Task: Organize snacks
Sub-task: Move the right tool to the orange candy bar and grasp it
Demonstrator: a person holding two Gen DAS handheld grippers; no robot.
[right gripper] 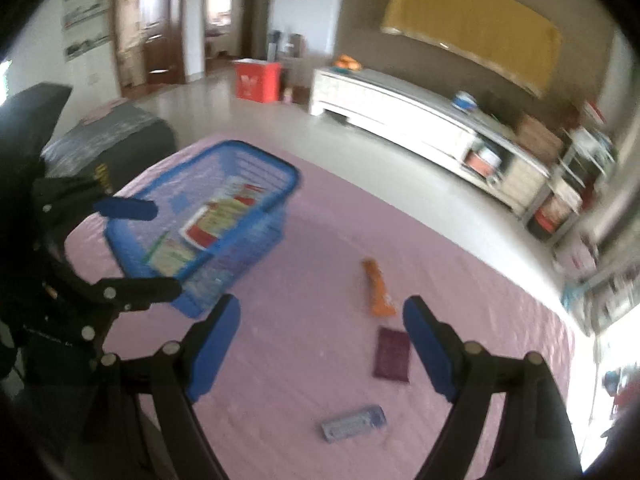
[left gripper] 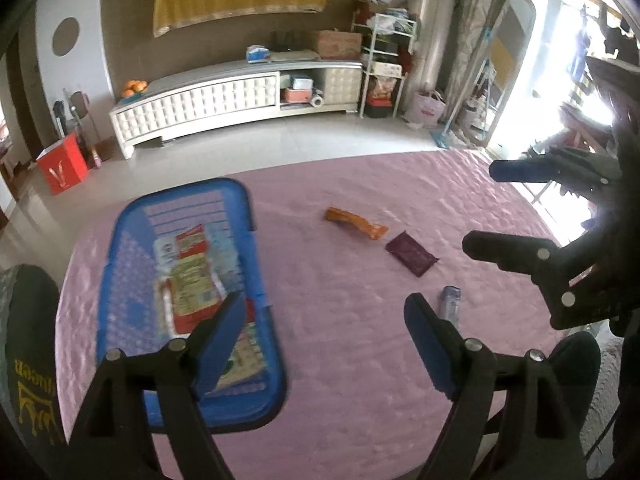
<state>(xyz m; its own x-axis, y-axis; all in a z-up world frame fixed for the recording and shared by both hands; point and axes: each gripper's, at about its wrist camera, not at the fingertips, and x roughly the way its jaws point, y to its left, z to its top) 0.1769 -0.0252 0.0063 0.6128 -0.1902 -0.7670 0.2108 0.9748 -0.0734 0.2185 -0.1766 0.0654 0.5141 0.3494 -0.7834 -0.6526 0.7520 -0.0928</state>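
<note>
Both jaws released and empty, left gripper (left gripper: 324, 340) covering part of blue basket (left gripper: 120, 240), packets inside blurred, right gripper (right gripper: 322, 344) view smeared.

A blue plastic basket (left gripper: 256, 216) with slatted walls stands upright on the pink cloth, holding several flat snack packets (left gripper: 192, 276) printed in red, yellow and green, lying face up and overlapping on its floor. Right of the basket, apart from it, an orange wrapped bar (left gripper: 354, 225) lies flat on the cloth, with a dark maroon sachet (left gripper: 412, 254) just beyond it. Farther from the basket again lies a small pale blue packet (right gripper: 354, 424), also flat.
</note>
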